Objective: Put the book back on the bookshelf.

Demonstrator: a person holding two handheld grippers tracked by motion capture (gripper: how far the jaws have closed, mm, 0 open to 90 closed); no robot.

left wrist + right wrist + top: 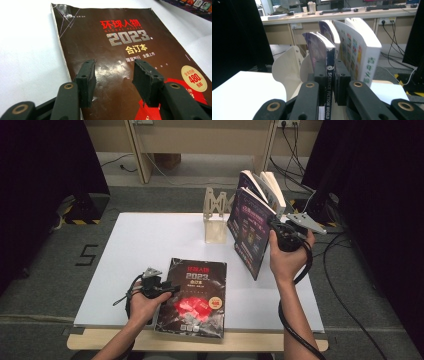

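A black "2023" book (pixel 192 297) lies flat at the table's front middle. My left gripper (pixel 172 289) rests over its left edge. In the left gripper view the book's cover (pixel 125 42) lies under my open left gripper (pixel 113 72), with nothing between the pads. My right gripper (pixel 274 227) holds a thin purple magazine (pixel 252 232) up, tilted, at the right of the table. In the right gripper view my right gripper (pixel 330 65) is shut on the spine of that magazine (pixel 318 50), marked "SCIENCE FICTION WORLD".
A cream wooden bookend (pixel 216 217) stands at the table's back middle, seen close by as the bookend (pixel 287 70). Two or three more books (pixel 265 187) lean just behind the held magazine, among them a thick white book (pixel 359 50). Cables run over the floor at right.
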